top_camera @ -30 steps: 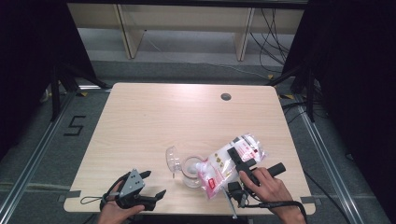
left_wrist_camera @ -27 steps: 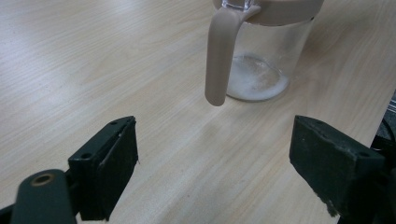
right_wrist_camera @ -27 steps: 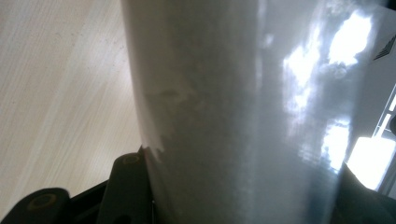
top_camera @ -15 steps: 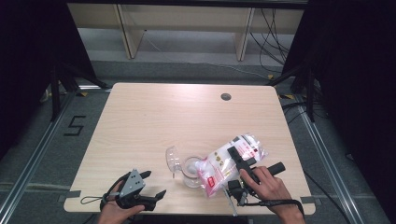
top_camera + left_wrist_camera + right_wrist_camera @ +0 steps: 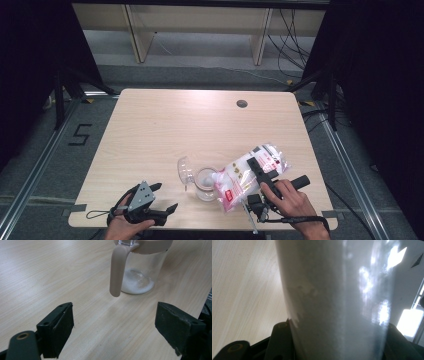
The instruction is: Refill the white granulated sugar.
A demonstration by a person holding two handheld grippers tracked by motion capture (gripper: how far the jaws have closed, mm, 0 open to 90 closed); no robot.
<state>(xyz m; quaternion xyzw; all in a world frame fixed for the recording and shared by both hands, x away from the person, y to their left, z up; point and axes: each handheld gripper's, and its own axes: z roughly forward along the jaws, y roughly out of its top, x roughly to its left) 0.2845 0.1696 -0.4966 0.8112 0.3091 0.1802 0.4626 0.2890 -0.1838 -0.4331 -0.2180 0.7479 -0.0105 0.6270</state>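
A clear glass jar (image 5: 205, 183) stands near the table's front edge, its lid (image 5: 184, 170) flipped open to the left. In the left gripper view the jar (image 5: 140, 270) has a beige rim and handle and a little white powder in its bottom. A clear plastic bag (image 5: 239, 177) of white powder with a red label is tilted over the jar's mouth. My right gripper (image 5: 256, 165) is shut on that bag, and the bag (image 5: 337, 295) spans its view between the jaws. My left gripper (image 5: 166, 196) rests open at the front left, a short way from the jar, with nothing in it.
The wooden table (image 5: 165, 130) has a dark round cable hole (image 5: 242, 104) at the back right. Light wooden shelving (image 5: 200, 25) stands beyond the far edge. A "5" mark (image 5: 80, 135) is on the floor to the left.
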